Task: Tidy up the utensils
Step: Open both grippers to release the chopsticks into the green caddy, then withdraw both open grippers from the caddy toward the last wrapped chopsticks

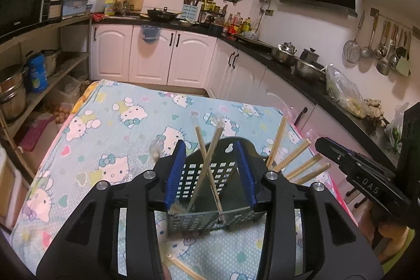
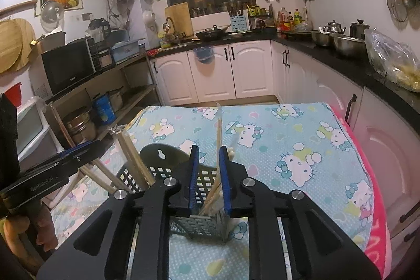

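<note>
Left claw [image 1: 210,172] (open) astride holder [image 1: 202,190], chopsticks [image 1: 207,162] inside.

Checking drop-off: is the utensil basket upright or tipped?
Upright. The dark slotted basket stands on the cartoon-cat cloth with its hanging tab at the top and its mouth upward, chopsticks leaning inside it.

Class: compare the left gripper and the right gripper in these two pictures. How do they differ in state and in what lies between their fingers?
The left gripper stands wide open, its fingers apart over the dark basket; the right gripper is narrower, with wrapped chopsticks between its pads. Whether it clamps them is unclear. Both have blue pads and hang over that basket.
</note>
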Tool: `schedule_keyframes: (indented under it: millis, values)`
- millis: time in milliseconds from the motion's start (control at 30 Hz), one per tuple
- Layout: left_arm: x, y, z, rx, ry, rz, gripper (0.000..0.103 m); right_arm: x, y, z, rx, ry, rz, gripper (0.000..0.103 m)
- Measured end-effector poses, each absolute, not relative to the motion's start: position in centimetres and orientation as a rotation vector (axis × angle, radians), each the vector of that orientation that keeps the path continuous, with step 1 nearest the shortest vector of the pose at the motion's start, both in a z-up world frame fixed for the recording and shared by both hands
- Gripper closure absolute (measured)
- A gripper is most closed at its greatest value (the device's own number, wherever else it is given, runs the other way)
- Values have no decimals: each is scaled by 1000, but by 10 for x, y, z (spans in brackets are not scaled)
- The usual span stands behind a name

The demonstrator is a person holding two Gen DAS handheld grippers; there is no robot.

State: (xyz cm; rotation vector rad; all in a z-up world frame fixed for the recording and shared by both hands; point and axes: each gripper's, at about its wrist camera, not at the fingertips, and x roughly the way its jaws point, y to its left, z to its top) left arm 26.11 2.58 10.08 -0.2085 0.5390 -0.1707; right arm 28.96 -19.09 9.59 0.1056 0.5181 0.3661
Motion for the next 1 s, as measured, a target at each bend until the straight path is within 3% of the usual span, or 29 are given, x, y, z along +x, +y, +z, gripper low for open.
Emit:
schedule_keyframes:
  millis: [200,300,533,800,1000]
  values:
    - [249,28,100,-216,543,-174,58,277,-193,97,95,516,368,81]
    - [243,30,98,-226,546,-167,47,271,-194,96,90,516,371,71]
    - [230,33,96,-246,549,-169,40,255,-198,91,84,524,371,65]
    - [216,31,92,-256,555,-177,23,245,-199,89,81,528,373,59]
    - [206,32,84,-267,571,-181,18,228,-205,78,81,548,372,56]
